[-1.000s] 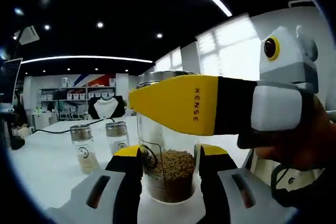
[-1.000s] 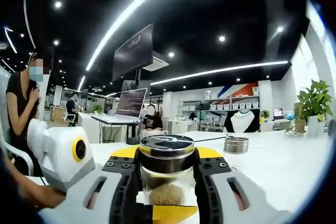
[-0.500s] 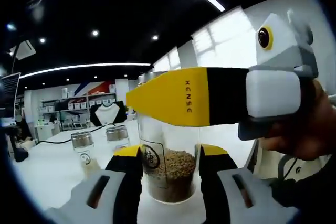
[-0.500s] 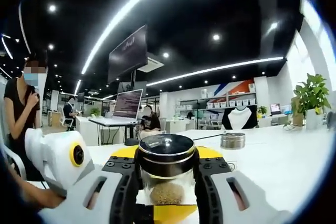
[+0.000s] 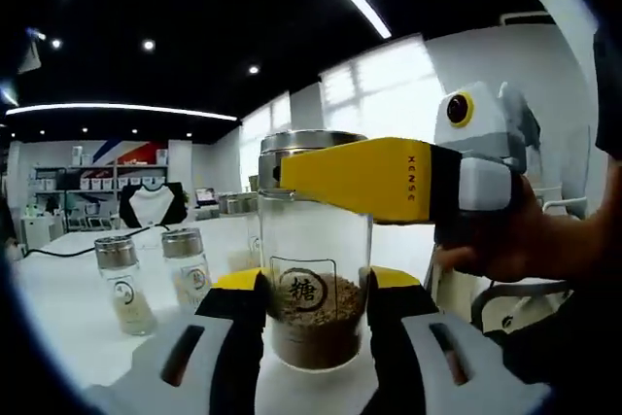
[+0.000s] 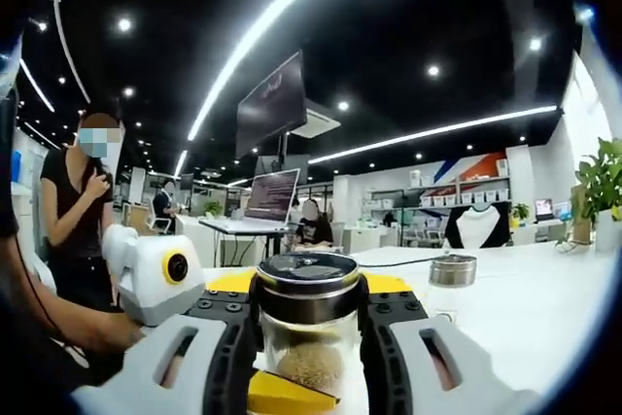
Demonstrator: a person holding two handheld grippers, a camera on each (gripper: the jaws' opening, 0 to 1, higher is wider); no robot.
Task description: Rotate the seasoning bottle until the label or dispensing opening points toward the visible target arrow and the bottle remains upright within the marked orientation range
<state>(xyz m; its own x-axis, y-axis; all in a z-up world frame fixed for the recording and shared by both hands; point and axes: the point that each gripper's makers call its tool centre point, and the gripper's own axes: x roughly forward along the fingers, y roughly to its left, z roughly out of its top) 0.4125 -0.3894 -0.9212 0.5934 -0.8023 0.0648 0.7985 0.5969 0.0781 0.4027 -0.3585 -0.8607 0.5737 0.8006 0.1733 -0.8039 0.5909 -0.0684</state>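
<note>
The glass seasoning bottle stands upright on the white table, part full of brown granules. Its round black label faces the left gripper view. My left gripper is shut on the bottle's lower body, a yellow pad on each side. A yellow finger of my right gripper reaches in from the right across the metal lid, with a hand behind it. In the right gripper view my right gripper is shut on the lid, and the left gripper's white body shows at the left.
Two small seasoning bottles stand to the left on the table. Another bottle's lid shows beyond on the right. A person stands at the left, near a laptop on a far desk. A plant is at the right edge.
The bottle has turned: its label has come from the left edge round to the front of the left gripper view. Both cameras shifted, and the right gripper now sits higher, at the lid.
</note>
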